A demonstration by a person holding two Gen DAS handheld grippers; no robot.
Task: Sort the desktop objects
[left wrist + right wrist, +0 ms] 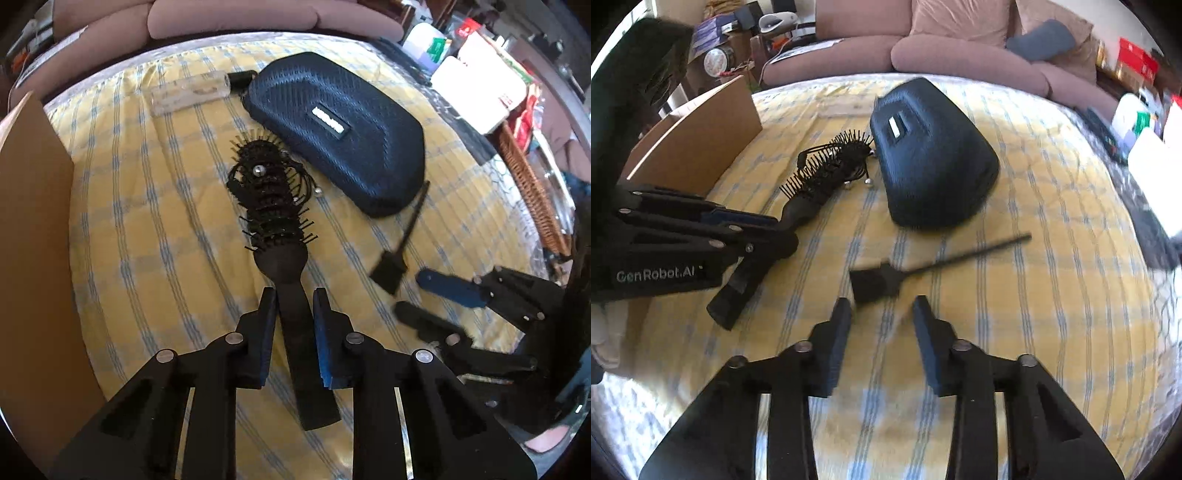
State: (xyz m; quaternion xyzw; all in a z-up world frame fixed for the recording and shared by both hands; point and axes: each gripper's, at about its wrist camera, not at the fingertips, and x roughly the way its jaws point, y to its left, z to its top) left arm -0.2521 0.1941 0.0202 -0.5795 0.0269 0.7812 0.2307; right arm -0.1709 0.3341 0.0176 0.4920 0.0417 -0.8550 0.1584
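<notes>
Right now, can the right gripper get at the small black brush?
Probably yes. The right gripper is open, and the small black brush lies flat on the yellow cloth just ahead of its fingertips, with nothing between them.

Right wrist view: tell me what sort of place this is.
Probably a lived-in living room: a pink sofa stands behind a table under a yellow checked cloth, a wicker basket sits beside it, and household clutter fills the edges.
</notes>
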